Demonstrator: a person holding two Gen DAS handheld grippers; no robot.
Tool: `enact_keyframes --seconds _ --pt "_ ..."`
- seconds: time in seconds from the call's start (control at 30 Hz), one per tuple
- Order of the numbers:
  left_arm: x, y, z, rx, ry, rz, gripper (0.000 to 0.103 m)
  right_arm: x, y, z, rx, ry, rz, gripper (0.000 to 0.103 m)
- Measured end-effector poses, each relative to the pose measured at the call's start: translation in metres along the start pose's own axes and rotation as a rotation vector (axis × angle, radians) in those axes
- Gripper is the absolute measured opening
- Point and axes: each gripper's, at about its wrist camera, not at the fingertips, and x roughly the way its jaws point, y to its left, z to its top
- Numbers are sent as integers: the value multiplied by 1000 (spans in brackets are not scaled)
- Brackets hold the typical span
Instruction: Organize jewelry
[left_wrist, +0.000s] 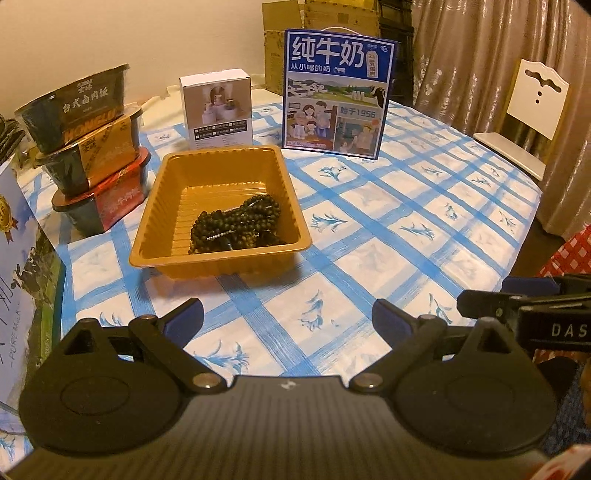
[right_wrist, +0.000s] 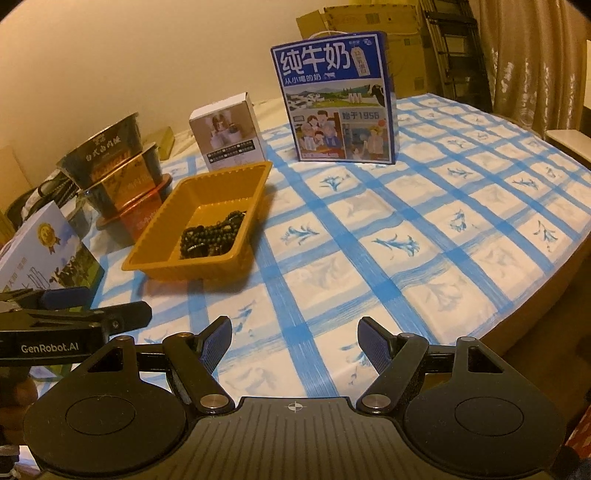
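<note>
While three food bowls sit stacked at the far left of the blue checked tablecloth, an orange tray lies just beside them with dark bead strings piled in its near right corner. Behind the tray stands a small white box, and to its right a tall blue milk carton. Both the left gripper and the right gripper hang over the cloth near the table edge, fingers spread wide and holding nothing.
</note>
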Motion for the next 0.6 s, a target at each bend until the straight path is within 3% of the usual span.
enact_keyframes --seconds 0.6 --pt "-1 -3 -1 4 -2 -14 97 -2 0 0 1 -3 -4 75"
